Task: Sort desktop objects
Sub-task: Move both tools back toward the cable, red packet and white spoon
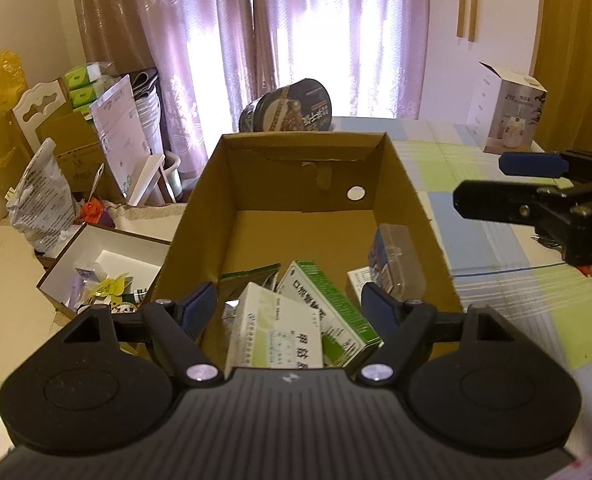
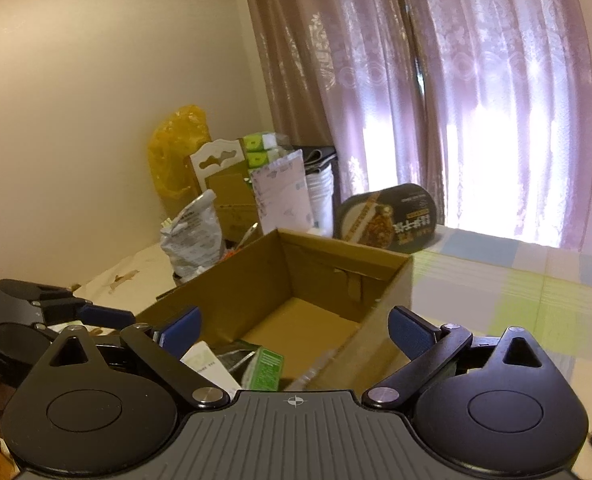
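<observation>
The left tongs (image 1: 289, 306) hang spread wide over the near end of the open carton (image 1: 412, 216), gripping nothing, their blue pads either side of a white box (image 1: 273, 330) and a green box (image 1: 328, 308) lying tilted in a heap inside. A clear plastic case (image 1: 396, 260) leans on the carton's right wall; the far half of the floor is bare. The right tongs (image 2: 293, 326) are also wide apart and empty, held level beside the carton's right wall over the checked surface (image 2: 516, 280), pointing across it. A noodle bowl (image 1: 287, 106) lies tipped behind the carton.
</observation>
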Tool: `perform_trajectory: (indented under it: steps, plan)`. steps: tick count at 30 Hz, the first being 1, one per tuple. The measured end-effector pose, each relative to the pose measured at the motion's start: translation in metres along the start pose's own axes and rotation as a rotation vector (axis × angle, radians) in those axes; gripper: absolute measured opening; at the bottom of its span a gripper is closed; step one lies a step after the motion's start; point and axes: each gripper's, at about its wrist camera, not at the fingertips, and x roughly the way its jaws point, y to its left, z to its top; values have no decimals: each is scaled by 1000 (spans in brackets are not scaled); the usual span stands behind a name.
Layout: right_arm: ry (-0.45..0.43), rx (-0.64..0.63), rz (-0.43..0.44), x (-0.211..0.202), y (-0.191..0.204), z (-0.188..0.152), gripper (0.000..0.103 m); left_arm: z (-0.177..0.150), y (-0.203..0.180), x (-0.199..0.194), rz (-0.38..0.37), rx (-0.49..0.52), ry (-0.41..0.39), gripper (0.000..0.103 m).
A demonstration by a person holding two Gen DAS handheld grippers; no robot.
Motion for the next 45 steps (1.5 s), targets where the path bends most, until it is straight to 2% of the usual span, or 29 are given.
perform_trajectory:
  steps: [8,17,28,35,39,45]
  plan:
    - [9,39,-74,-29,-32,-12,99,7,-23,1,-28,30,-17,77]
    - [60,98,-203,-70,-76,-35,99,17,-60,-1,-106,76,-59,80]
    - [70,138,-380,-131,-138,-63,99,28,-144,12,-232,181,-65,82]
    - [96,154,-511,-171,-182,-93,99,27,-202,25,-342,251,-45,83]
    - [114,171,-551,-186,-200,-105,99,24,-231,37,-393,284,-24,83]
    - [197,104,-530,-179,-212,-121,99,18,-261,56,-432,332,-10,83]
